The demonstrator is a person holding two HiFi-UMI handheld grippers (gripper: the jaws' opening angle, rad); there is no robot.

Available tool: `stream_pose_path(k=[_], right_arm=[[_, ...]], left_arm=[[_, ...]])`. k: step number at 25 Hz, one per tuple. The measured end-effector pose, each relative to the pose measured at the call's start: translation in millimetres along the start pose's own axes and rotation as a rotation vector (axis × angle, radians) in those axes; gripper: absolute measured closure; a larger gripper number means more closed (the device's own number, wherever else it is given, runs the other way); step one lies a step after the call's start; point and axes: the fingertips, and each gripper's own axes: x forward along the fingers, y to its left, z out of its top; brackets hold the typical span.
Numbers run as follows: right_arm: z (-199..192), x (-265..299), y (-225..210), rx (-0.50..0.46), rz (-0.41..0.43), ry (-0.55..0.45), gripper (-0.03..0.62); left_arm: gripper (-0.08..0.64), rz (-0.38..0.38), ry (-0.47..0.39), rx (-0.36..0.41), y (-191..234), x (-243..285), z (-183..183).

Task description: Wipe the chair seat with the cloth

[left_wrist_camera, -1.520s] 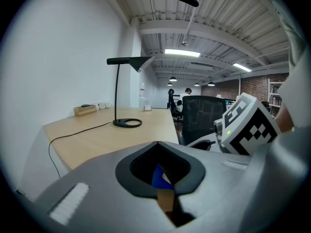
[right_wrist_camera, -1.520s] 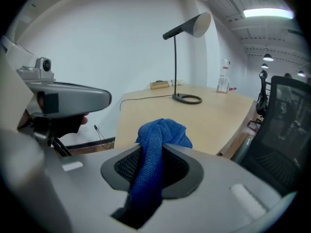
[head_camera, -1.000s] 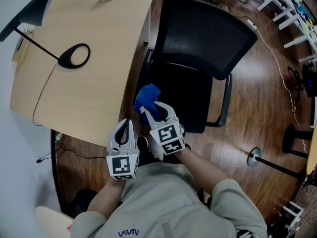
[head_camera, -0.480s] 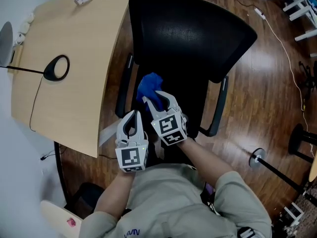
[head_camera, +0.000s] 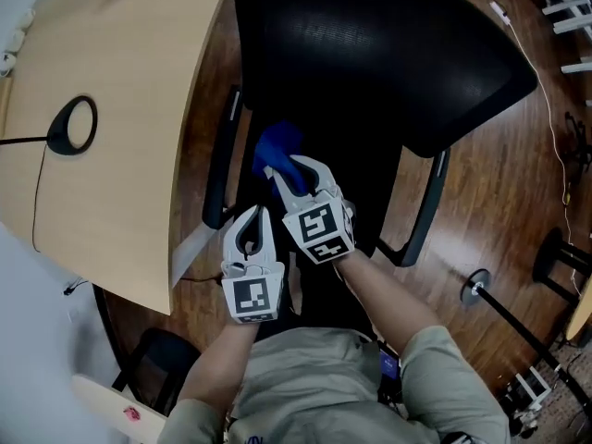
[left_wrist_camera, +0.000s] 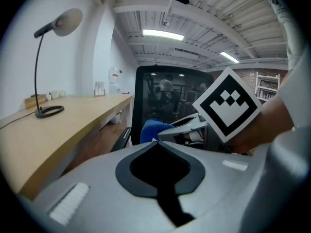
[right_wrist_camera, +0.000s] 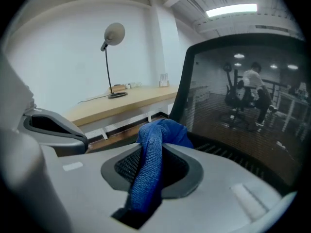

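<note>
Right tongs (head_camera: 298, 169) clamp the bunched cloth (head_camera: 277, 144) over the chair seat (head_camera: 370, 202), centre frame; left tongs (head_camera: 257, 215) closed, empty. Thin pinch: a hard drag might tug it loose.

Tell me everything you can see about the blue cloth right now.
The blue cloth looks like soft, nubby terry fabric, twisted into a rope-like bunch. The right gripper is shut on it: a strand runs down between the jaws, and a crumpled wad bulges out past their tips. It sits over the black chair seat; whether it touches the seat cannot be told.
</note>
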Motion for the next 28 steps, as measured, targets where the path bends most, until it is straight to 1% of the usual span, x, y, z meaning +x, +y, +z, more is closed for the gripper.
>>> stream_pose_path(k=[3, 6, 9, 12, 15, 20, 24, 28], right_arm=[[-22.3, 36.0, -9.5, 0.017, -0.001, 0.006, 0.503], [-44.8, 71.3, -8.0, 0.009, 0.012, 0.017, 0.503], [-63.2, 104.3, -4.9, 0.005, 0.014, 0.027, 0.503], [-77.1, 131.7, -6.3, 0.032, 0.018, 0.037, 0.503], [-88.6, 155.4, -10.0, 0.04, 0.036, 0.051, 0.503], [-105.8, 189.7, -12.5, 0.022, 0.051, 0.083, 0.503], [-116.3, 209.8, -9.4, 0.001, 0.056, 0.112, 0.503], [-125.1, 211.1, -22.2, 0.033, 0.018, 0.125, 0.503]], left_arm=[[0.557, -0.016, 0.002, 0.003, 5.2, 27.6, -23.8], [0.557, -0.017, -0.005, 0.012, 11.2, 47.5, -44.1], [0.557, -0.019, -0.003, -0.027, 17.0, 61.3, -66.5], [0.557, -0.021, 0.015, -0.06, 24.5, 72.3, -91.4], [0.557, -0.035, 0.016, -0.068, 29.3, 79.6, -108.2], [0.557, -0.019, 0.078, -0.089, 44.3, 86.2, -142.2], [0.557, -0.001, 0.104, -0.088, 53.0, 94.3, -153.4], [0.557, -0.004, 0.119, -0.065, 54.9, 99.2, -154.9]])
